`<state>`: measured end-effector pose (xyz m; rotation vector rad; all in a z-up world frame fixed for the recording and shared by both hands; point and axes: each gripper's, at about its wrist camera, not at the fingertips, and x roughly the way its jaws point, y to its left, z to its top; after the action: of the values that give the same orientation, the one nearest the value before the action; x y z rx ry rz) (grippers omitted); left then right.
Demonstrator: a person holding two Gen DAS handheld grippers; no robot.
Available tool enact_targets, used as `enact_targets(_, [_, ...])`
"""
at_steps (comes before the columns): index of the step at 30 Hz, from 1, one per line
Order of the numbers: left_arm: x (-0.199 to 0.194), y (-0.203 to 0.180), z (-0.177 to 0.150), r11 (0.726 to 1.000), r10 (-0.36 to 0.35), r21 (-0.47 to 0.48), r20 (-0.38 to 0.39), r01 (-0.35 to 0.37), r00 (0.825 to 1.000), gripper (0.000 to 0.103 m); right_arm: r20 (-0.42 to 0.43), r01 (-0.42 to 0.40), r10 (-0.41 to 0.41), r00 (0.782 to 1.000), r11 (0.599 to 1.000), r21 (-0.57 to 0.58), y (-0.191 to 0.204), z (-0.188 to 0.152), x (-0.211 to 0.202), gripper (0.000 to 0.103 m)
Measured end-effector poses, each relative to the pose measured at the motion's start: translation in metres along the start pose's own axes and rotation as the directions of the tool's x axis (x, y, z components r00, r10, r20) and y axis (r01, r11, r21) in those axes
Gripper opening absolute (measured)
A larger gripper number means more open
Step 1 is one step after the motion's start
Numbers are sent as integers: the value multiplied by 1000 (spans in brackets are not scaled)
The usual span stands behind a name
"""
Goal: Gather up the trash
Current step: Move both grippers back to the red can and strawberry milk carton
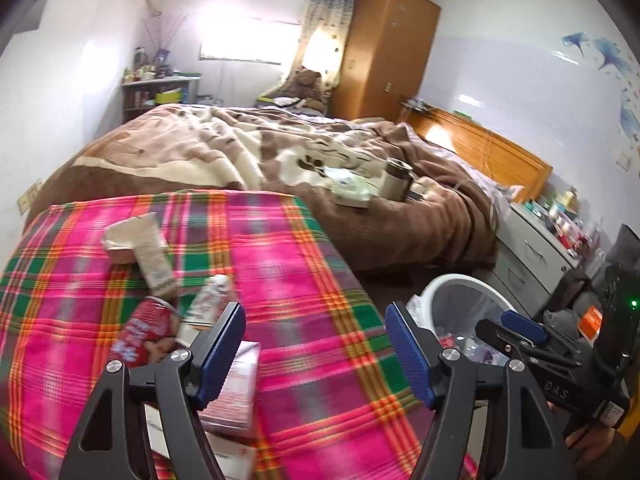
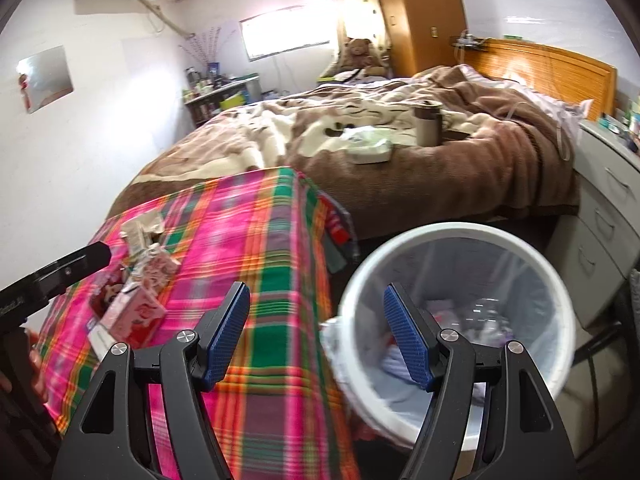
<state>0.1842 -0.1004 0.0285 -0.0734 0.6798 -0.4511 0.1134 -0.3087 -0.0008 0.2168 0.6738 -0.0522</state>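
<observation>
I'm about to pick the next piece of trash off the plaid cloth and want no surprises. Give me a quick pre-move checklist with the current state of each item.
1. Left gripper open and empty: ok.
2. Right gripper open and empty: ok.
3. Trash left to collect: ok; pink carton, red packet and white tube lie on the plaid cloth.
4. Lined white bin beside the cloth, mouth unobstructed: ok.
5. Room in the bin: ok; contents sit low.
6. Sharp view of the trash pile: not ok; both views are motion-blurred there.
</observation>
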Motion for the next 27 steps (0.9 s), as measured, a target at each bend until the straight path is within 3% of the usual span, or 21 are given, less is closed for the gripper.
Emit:
enact_targets(8, [-4, 50, 1, 994, 100, -33, -12, -100, 995, 72, -43, -83, 80, 996, 995, -49, 38, -4, 20, 71])
enact_targets(16, [-2, 99, -12, 987, 133, -89, -45, -136, 990, 72, -99, -168, 158, 982, 981, -101, 78, -13, 31, 71])
enact_targets(25, [14, 134, -25, 983, 122, -122, -122, -136, 985, 72, -131, -186, 169, 977, 974, -127, 101, -19, 36, 71])
enact_targets(27, [19, 136, -26, 983, 146, -92, -129, -158, 981, 72, -138, -191, 172, 975, 972, -134, 107, -20, 38, 71])
